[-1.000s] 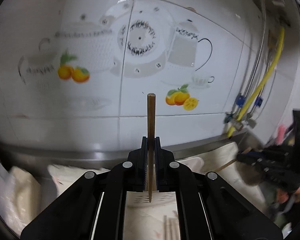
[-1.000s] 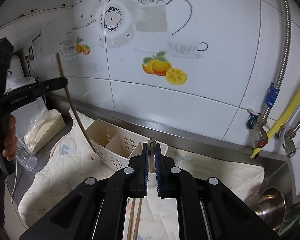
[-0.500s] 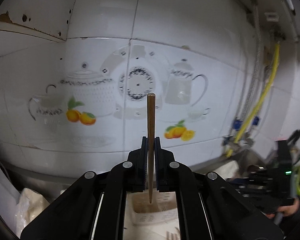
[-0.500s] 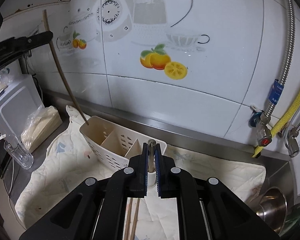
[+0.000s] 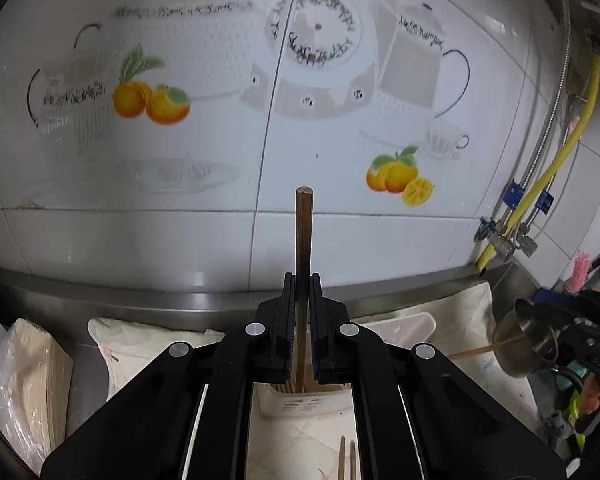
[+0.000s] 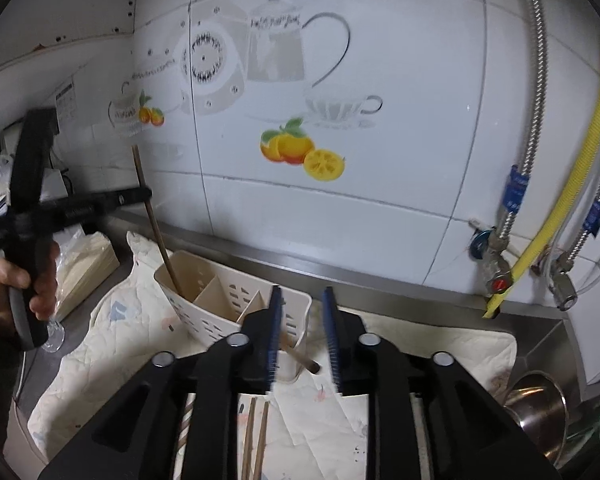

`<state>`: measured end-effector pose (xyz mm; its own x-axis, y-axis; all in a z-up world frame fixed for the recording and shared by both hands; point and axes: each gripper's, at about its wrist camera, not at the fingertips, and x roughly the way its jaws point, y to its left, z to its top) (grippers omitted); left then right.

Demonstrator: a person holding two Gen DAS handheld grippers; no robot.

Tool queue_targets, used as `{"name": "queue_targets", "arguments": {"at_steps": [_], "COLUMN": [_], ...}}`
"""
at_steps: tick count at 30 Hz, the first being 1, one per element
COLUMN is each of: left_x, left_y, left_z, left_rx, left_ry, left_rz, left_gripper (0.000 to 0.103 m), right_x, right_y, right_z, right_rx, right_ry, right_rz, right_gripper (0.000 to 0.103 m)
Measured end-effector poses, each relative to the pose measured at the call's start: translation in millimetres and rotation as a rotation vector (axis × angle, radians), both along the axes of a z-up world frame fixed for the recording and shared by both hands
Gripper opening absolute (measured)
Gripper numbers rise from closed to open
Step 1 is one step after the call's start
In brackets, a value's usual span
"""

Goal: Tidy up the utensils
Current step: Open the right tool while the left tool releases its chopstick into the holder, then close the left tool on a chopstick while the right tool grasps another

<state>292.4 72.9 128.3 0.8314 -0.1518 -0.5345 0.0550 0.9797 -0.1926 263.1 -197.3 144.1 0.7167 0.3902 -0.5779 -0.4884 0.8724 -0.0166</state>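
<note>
My left gripper (image 5: 302,284) is shut on a brown wooden chopstick (image 5: 302,240) held upright; in the right wrist view the left gripper (image 6: 142,196) holds that chopstick (image 6: 156,228) with its lower end inside the left compartment of the cream slotted utensil caddy (image 6: 220,316). My right gripper (image 6: 302,300) is open, just in front of the caddy. A brown utensil (image 6: 300,358) leans out of the caddy's right end between my open fingers. Two chopsticks (image 6: 256,436) lie on the cloth below.
A quilted cream cloth (image 6: 112,336) covers the steel counter. A steel bowl (image 6: 540,400) sits at the right by the sink. Yellow and braided hoses (image 6: 540,216) run down the tiled wall. A bagged stack of paper (image 6: 88,256) and a glass (image 6: 54,332) stand at left.
My left gripper has lowered its chopstick into the caddy's left compartment. My right gripper has opened and let go of its utensil, which now leans out of the caddy.
</note>
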Motion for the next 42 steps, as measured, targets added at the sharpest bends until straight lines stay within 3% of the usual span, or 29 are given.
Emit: {"name": "queue_targets", "arguments": {"at_steps": [3,5,7,12,18,25,30,34,42], "left_x": [-3.5,-7.0,-13.3,-46.5,-95.1,-150.7,-176.8,-193.7,-216.8], "left_y": [0.6,-0.1,1.2,2.8,-3.5,-8.1,-15.0,-14.5,-14.1], "left_z": [-2.2,-1.5,1.9,6.0,-2.7,-39.0,-70.8,-96.1,-131.7], "left_rx": [-0.005,-0.002,0.001,-0.012,-0.008,-0.013,0.0,-0.031,-0.061], "left_ry": [0.002,-0.001,-0.011,-0.04,-0.052,-0.03,0.004,0.046,0.118], "left_rz": [0.0,0.008,0.01,0.011,0.003,-0.001,0.009,0.021,0.031], "left_gripper": [0.008,0.021,0.027,0.027,0.03,0.03,0.03,0.03,0.03], "right_x": [-11.3,-22.8,-34.6,-70.7,-105.7,-135.1,-146.5,-152.8,-155.7], "right_y": [-5.8,-9.3,-11.2,-17.6,-22.9,-30.6,-36.4,-38.7,-43.1], "right_z": [5.2,7.4,7.8,-4.7,-46.3,-102.7,-150.0,-182.4,-213.9], "right_rx": [0.016,0.025,0.027,0.05,0.064,0.033,-0.007,-0.042,-0.037], "right_ry": [-0.032,-0.056,-0.075,-0.093,-0.038,0.047,0.14,0.195,0.274], "right_rz": [-0.009,-0.011,-0.009,-0.002,0.005,-0.009,-0.026,-0.038,-0.044], "right_gripper": [0.031,0.034,0.037,0.039,0.04,0.04,0.029,0.023,0.013]}}
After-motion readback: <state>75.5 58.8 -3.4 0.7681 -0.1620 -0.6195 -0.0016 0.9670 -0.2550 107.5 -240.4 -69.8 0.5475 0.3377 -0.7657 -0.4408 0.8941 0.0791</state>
